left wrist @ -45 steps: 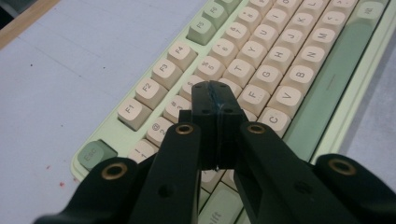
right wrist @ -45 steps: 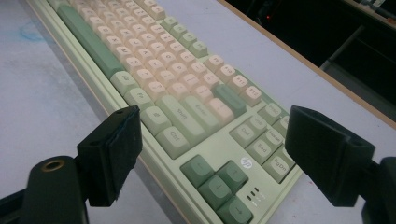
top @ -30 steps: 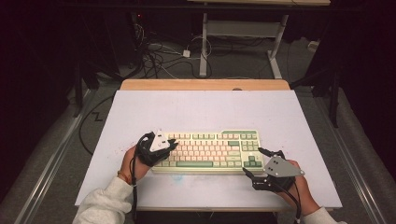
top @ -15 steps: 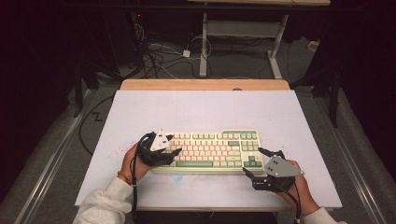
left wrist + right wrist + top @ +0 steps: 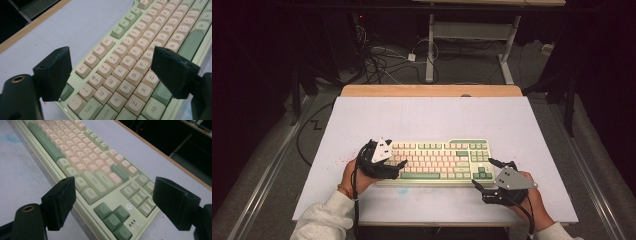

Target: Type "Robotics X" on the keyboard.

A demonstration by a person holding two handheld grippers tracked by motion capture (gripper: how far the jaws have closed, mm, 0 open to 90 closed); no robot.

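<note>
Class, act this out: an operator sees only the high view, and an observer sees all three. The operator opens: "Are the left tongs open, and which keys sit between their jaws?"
Observer: Yes, the left tongs are open. The keys W, E, S and D of the keyboard lie in the gap.
Operator: And the right tongs?
Observer: The right tongs are open as well and point at the keyboard's right end. The Shift and Ctrl keys show between the jaws.
Operator: Is there any marking on that end?
Observer: A small hp logo sits just above the dark green arrow keys.
</note>
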